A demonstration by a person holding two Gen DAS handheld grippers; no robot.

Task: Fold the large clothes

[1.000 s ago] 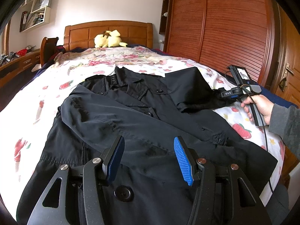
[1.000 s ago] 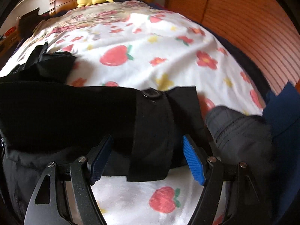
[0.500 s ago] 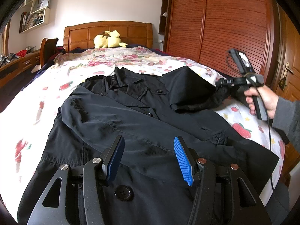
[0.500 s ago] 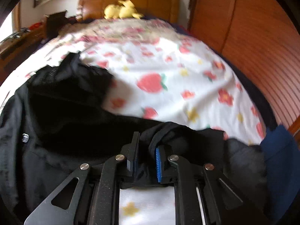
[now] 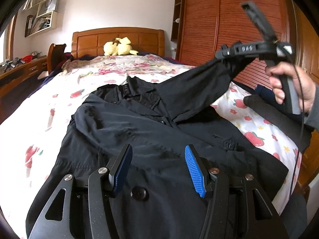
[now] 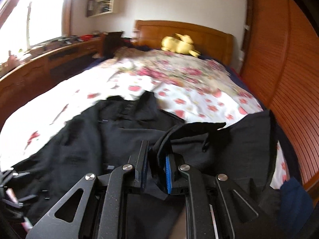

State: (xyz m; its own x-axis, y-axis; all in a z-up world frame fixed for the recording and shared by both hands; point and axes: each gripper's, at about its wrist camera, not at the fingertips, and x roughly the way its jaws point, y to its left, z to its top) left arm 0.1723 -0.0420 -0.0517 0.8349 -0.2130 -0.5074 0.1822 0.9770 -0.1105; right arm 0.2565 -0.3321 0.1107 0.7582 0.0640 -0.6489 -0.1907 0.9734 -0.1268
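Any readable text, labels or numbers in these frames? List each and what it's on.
"DAS": raised letters on the black body of the right gripper, seen from the left wrist camera; the reading is uncertain.
Books and papers on the wall shelf: too small to read.
Right wrist view: blurred, nothing readable.
Black coat, bed sheet: no text visible.

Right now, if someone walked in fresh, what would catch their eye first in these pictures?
Probably the black coat spread across the flowered bed, with its sleeve lifted into the air on the right by the right hand-held gripper, which is clamped on the cuff. The left hand-held gripper hangs open above the coat's lower front. A yellow plush toy sits against the headboard.
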